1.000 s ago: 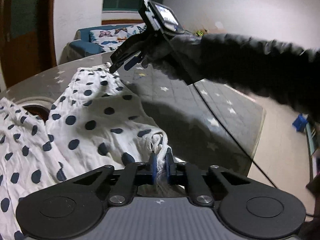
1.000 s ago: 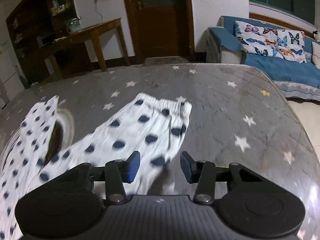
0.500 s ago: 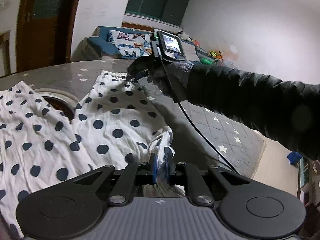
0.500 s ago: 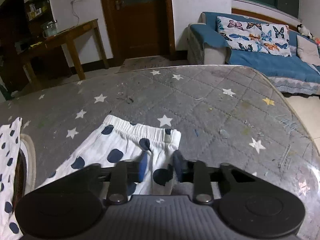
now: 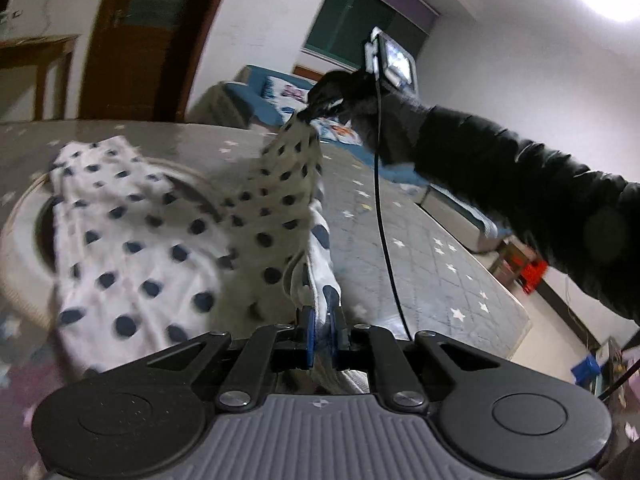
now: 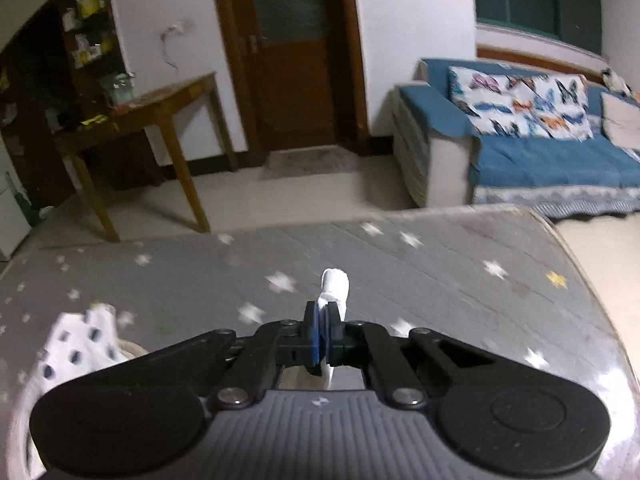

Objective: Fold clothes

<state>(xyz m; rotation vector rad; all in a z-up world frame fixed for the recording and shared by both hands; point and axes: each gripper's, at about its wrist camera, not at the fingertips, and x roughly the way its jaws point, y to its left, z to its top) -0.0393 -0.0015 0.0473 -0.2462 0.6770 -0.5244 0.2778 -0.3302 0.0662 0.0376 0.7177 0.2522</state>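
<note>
White trousers with dark blue dots [image 5: 160,240] lie partly on the grey star-patterned table [image 5: 420,264]. My left gripper [image 5: 322,328] is shut on one corner of the near leg. My right gripper [image 5: 316,110] is shut on the leg's far corner and holds it lifted above the table. In the right wrist view my right gripper [image 6: 322,334] pinches a white fold of the cloth [image 6: 334,288], and the other leg [image 6: 76,348] lies low at the left.
A blue sofa with butterfly cushions [image 6: 540,148] stands beyond the table's far edge. A wooden side table [image 6: 152,120] and a door [image 6: 292,52] are at the back. A black cable [image 5: 384,220] hangs from the right gripper.
My right gripper closed on the trouser leg's far corner and lifted it off the table. My left gripper kept its hold and rose too; the leg now hangs between them.
</note>
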